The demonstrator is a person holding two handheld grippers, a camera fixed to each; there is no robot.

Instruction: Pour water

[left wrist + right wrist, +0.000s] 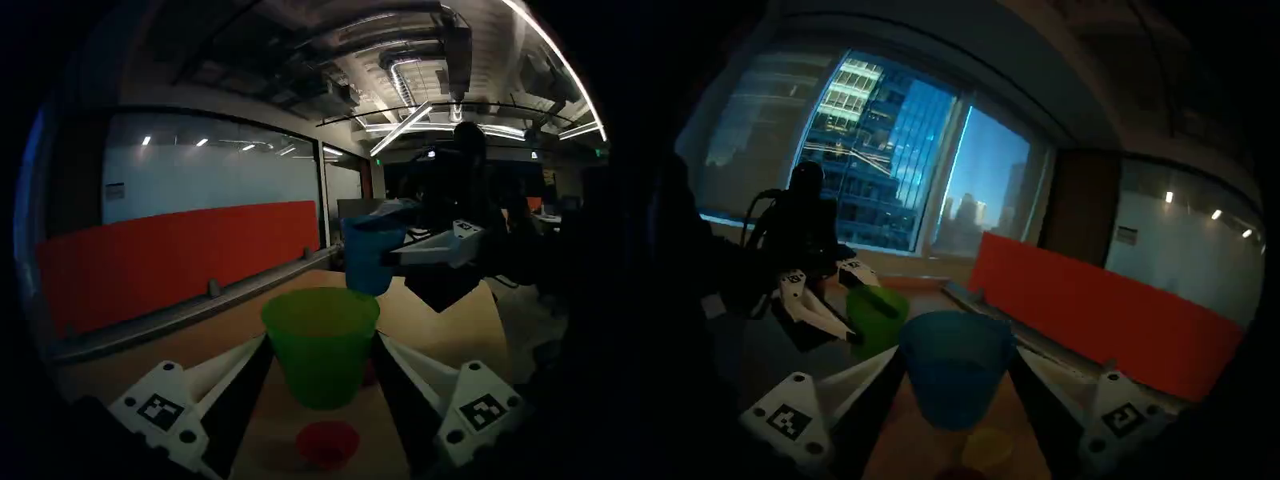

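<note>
Green cup [322, 352] — blue cup [368, 260] beyond, red cup [328, 444] below

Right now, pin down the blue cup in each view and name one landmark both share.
Left gripper view: blue cup right of centre, behind the green cup, held in the far right gripper.
Right gripper view: blue cup bottom centre, between that gripper's fingers.
Shared landmark: the orange wall panel.

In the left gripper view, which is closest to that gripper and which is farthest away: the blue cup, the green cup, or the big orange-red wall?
1. Green cup: right between the left gripper's fingers.
2. Blue cup: just behind it, up and to the right, held by the right gripper.
3. Orange-red wall panel: far off on the left side of the room.
</note>
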